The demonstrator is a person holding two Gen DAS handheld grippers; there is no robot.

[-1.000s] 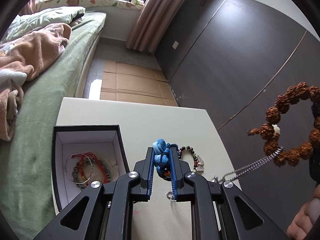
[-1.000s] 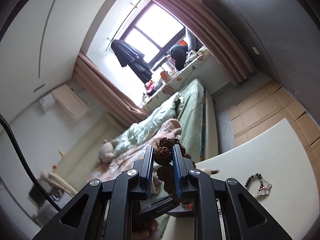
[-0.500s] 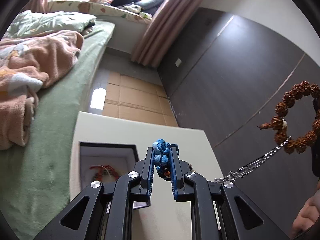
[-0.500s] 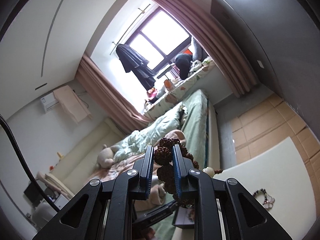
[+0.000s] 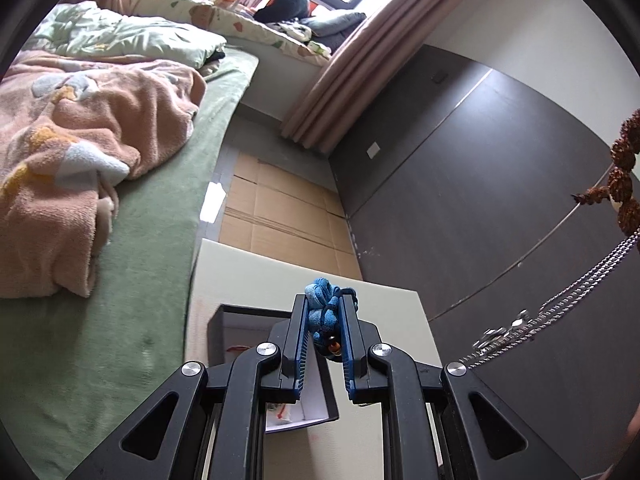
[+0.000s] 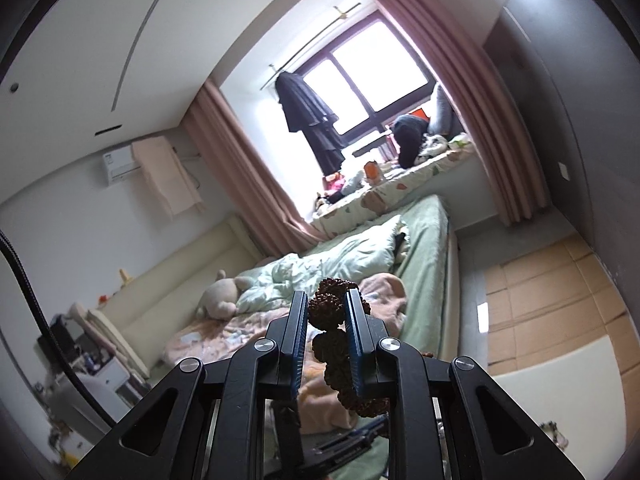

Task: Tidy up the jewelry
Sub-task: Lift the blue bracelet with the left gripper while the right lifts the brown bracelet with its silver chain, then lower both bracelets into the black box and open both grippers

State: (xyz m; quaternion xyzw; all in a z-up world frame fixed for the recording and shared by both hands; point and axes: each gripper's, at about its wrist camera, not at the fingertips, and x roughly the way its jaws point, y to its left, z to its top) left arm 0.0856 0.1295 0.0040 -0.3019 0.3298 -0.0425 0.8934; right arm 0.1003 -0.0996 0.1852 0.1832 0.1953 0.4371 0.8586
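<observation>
The left gripper (image 5: 324,320) pinches a soft blue knotted cord (image 5: 320,308), the right gripper (image 6: 327,316) a knobbly seed-bead bracelet (image 6: 326,312); both look light, limp, best gripped mid-strand.

Daylight through the dark-framed window (image 6: 372,80) ahead of me, pink curtains (image 6: 488,92) either side, green bed (image 5: 160,240) with a peach blanket (image 5: 80,152), cardboard-covered floor (image 5: 280,204), dark grey wall panels (image 5: 480,200), white counter (image 5: 256,276) below.

My left gripper (image 5: 324,320) pointed down with its jaws clamped on the blue knotted piece (image 5: 322,312), while my right gripper (image 6: 326,312) sat nearly level, jaws pinching the brown seed bracelet (image 6: 325,311).
</observation>
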